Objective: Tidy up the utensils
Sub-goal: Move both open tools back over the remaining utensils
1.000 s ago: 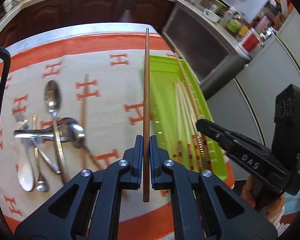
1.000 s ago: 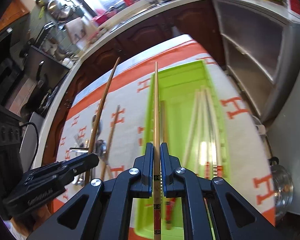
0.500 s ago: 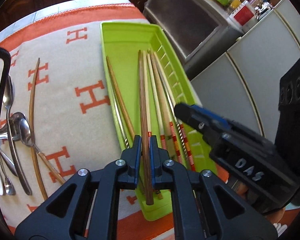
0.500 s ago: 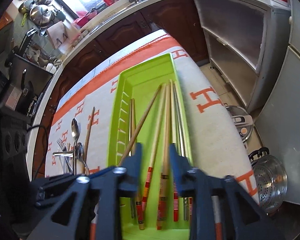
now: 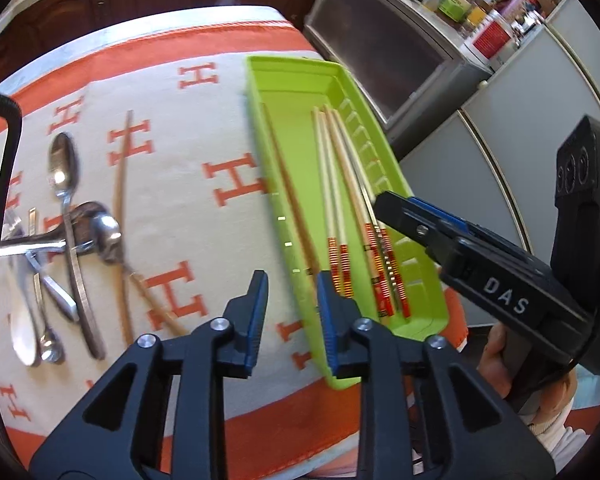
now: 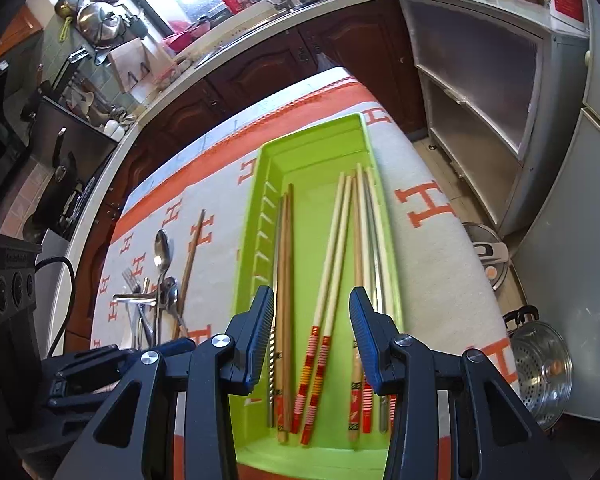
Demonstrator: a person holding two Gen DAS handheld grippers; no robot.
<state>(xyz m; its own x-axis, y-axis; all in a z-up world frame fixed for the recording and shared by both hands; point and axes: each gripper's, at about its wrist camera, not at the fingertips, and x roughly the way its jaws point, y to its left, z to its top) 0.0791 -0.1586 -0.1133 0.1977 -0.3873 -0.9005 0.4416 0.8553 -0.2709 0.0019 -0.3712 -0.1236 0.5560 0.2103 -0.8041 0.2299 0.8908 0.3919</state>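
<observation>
My left black two-finger gripper with blue pads (image 5: 291, 312) is open, its jaws apart and holding nothing; it hovers over the near left rim of the long lime-green plastic tray (image 5: 392, 160). My right gripper (image 6: 311, 336), of the same black and blue build, is open wider and also empty, poised above the near end of the tray (image 6: 318, 148). In the left wrist view the right gripper's body (image 5: 496, 272) shows white letters reading "DAS".

The tray lies along the right edge of the table, on a cream blanket with an orange border and large orange "H" letters (image 5: 188, 168). Inside it, two plain brown wooden chopsticks (image 6: 285, 280) lie against the left wall. A pair of pale chopsticks with red and orange banded ends (image 6: 332, 256) crosses the middle at a slant, and more pale chopsticks with red patterned ends (image 6: 366, 240) lie along the right wall.

Near the blanket's left edge sits a jumbled heap of silver metal spoons and a fork (image 5: 66, 240), with a white ceramic spoon (image 5: 22, 340) at its near side. One more brown wooden chopstick (image 5: 122, 196) lies on the blanket just beside the heap, well apart from the tray.
</observation>
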